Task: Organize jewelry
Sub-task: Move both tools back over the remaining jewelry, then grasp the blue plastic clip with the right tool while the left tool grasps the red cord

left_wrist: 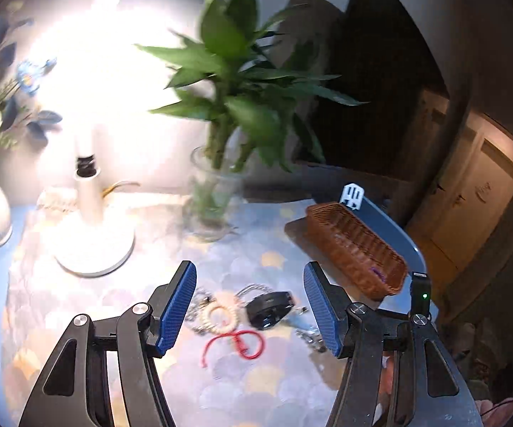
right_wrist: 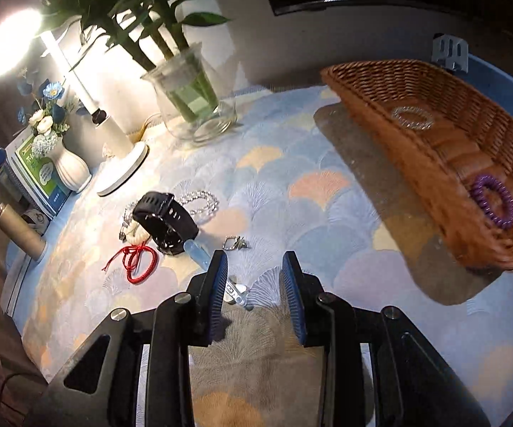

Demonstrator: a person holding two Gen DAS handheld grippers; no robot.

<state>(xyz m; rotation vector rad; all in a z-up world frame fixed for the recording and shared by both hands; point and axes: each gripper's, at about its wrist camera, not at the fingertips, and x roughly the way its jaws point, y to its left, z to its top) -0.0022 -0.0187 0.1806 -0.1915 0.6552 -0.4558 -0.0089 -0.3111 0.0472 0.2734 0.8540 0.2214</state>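
1. Table (right_wrist: 292,163) with a fan-patterned pastel cloth fills both views; everything else stands or lies on it.
2. Basket (right_wrist: 416,163), brown wicker and long, sits at the table's right side on a dark mat. Inside it lie a purple coil ring (right_wrist: 493,201) at the near end and a clear bead bracelet (right_wrist: 412,118) toward the far end, well apart.
3. Plant (right_wrist: 192,96) in a glass vase of water stands at the back of the table.
4. Lamp (right_wrist: 121,163), lit, stands on a round white base left of the plant; its glare washes out much of the left wrist view.
5. Flower vase (right_wrist: 69,169), white and ribbed, with blue and white flowers, stands left of the lamp base.
6. Left gripper (left_wrist: 249,306) hangs over the jewelry pile with its jaws wide and nothing between the pads.
7. Right gripper (right_wrist: 254,291) hangs low over the cloth, jaws narrowly parted, gripping nothing; a small silver piece (right_wrist: 235,293) lies on the cloth just beside its left finger.
8. Black watch (right_wrist: 165,222) lies in the pile near the table's middle, left of the right gripper.
9. Red cord (right_wrist: 137,261) lies looped just in front of the watch.
10. White bead bracelet (right_wrist: 135,231) touches the watch's left side; a clear bead string (right_wrist: 203,203) lies behind it.
11. Silver clasp (right_wrist: 235,242) lies alone, just right of the watch.
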